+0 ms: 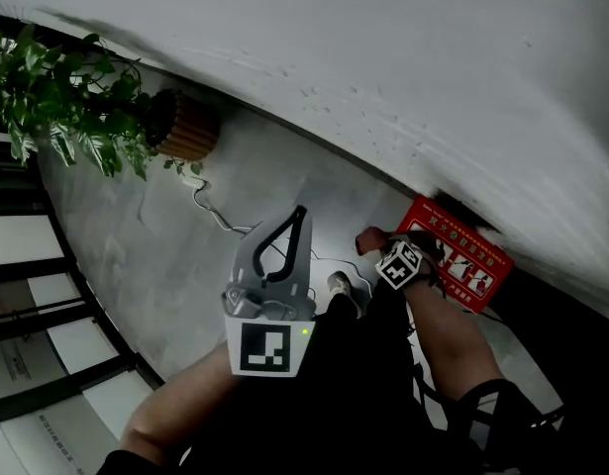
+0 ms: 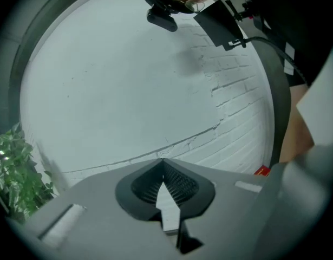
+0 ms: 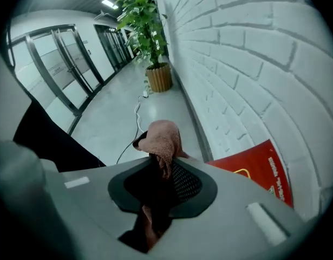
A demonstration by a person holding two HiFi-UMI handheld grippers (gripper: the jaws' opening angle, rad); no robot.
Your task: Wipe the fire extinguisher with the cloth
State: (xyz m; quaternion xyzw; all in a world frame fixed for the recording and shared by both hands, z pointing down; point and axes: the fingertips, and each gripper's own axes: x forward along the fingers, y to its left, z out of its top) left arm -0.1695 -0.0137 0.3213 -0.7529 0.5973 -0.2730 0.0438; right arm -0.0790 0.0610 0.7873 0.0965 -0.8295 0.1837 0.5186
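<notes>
1. Right gripper (image 3: 165,164): jaws pinch the pinkish-brown cloth (image 3: 161,137), which bunches up above the tips.
2. Left gripper (image 2: 164,164): jaws pressed together, empty, facing the white brick wall (image 2: 128,91).
3. Fire extinguisher itself can't be made out. A red box (image 1: 460,255) with pictograms lies along the wall foot, just beyond the right gripper, the nearer one.

Your floor: grey floor (image 1: 165,265).
At the wall: potted plant (image 1: 180,127), red box (image 1: 460,255).
Lying loose: white cable (image 1: 213,214), beside the plant.
</notes>
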